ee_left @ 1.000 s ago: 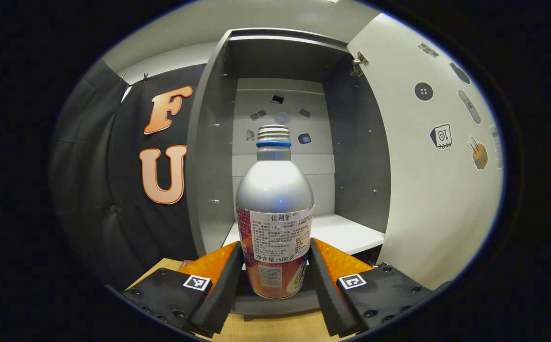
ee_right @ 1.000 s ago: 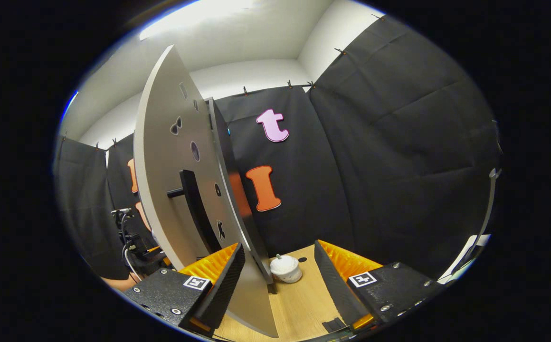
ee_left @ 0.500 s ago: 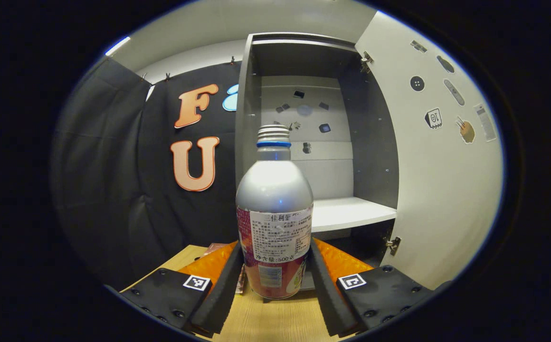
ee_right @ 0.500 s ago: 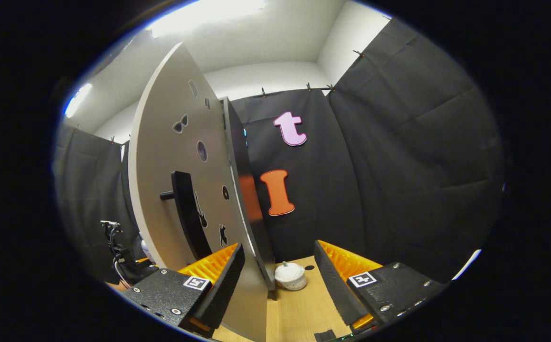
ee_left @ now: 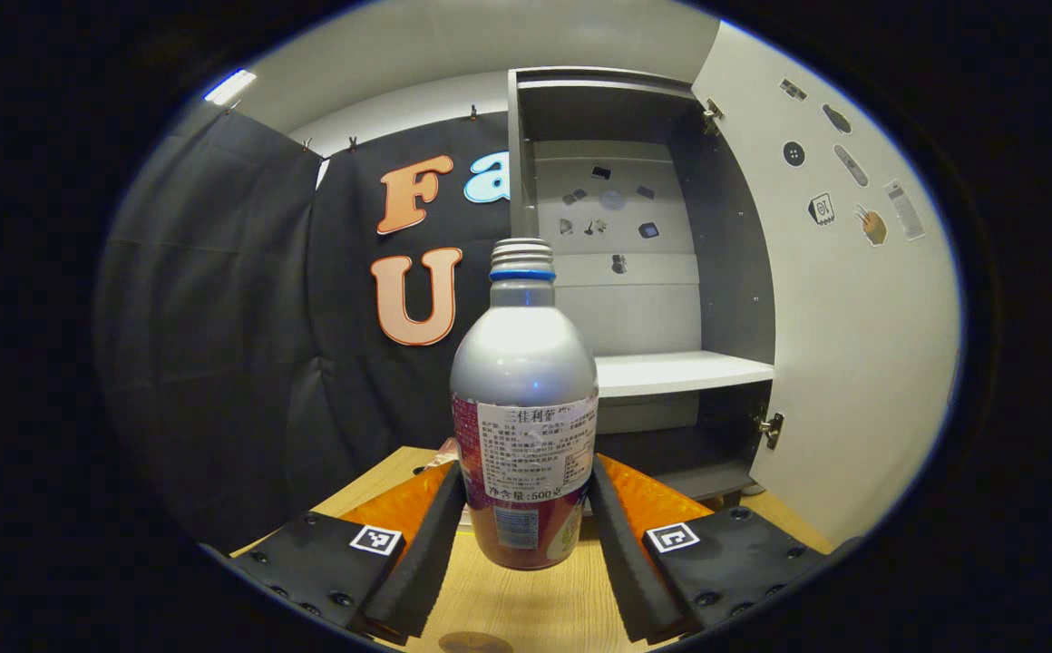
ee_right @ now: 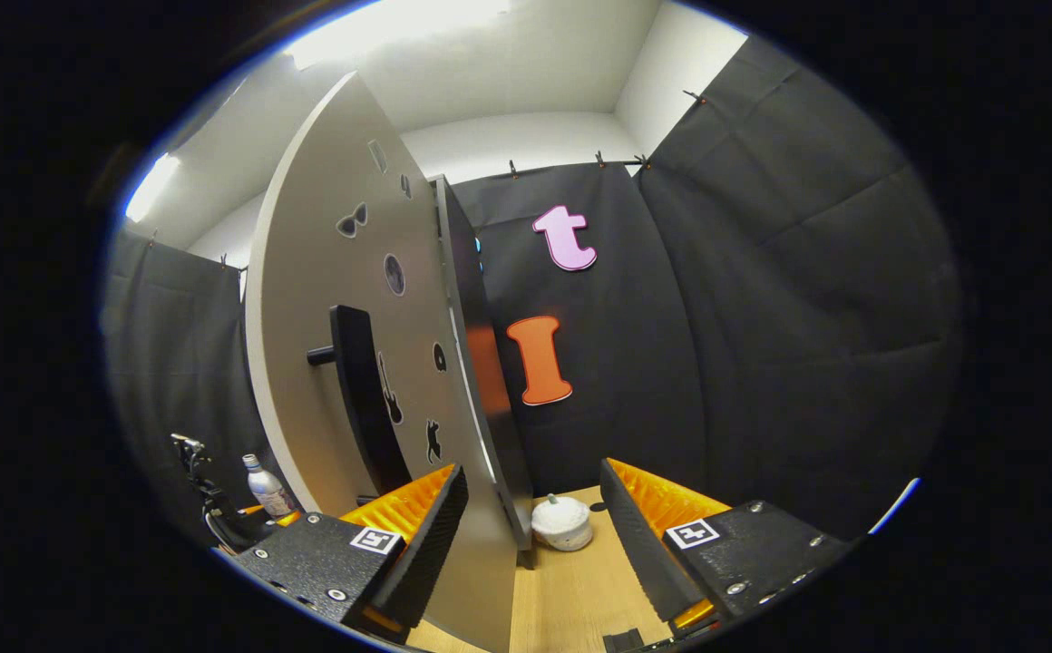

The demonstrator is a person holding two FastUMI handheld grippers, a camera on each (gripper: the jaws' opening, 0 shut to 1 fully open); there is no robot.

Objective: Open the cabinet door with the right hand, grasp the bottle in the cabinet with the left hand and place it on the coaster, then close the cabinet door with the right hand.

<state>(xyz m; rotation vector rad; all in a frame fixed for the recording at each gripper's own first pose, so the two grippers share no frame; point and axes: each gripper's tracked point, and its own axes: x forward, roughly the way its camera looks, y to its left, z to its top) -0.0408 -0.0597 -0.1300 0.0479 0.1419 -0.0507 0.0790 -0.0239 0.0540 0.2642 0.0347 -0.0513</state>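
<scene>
left tongs (ee_left: 526, 526): pinching bottle (ee_left: 524, 399) upright above desk (ee_left: 526, 608) | right tongs (ee_right: 533, 535): spread, empty, beside cabinet door (ee_right: 336, 345)

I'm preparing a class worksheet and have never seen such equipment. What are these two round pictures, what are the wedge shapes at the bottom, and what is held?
A person holds a two-finger gripper in each hand, each carrying a forward-looking fisheye camera. The wedges are each gripper's fingers. In the left gripper view, the left gripper clamps a silver bottle above the wooden table, before the open cabinet. In the right gripper view, the right gripper is open beside the cabinet door, with its dark handle. A small white lidded pot sits on the table.
</scene>
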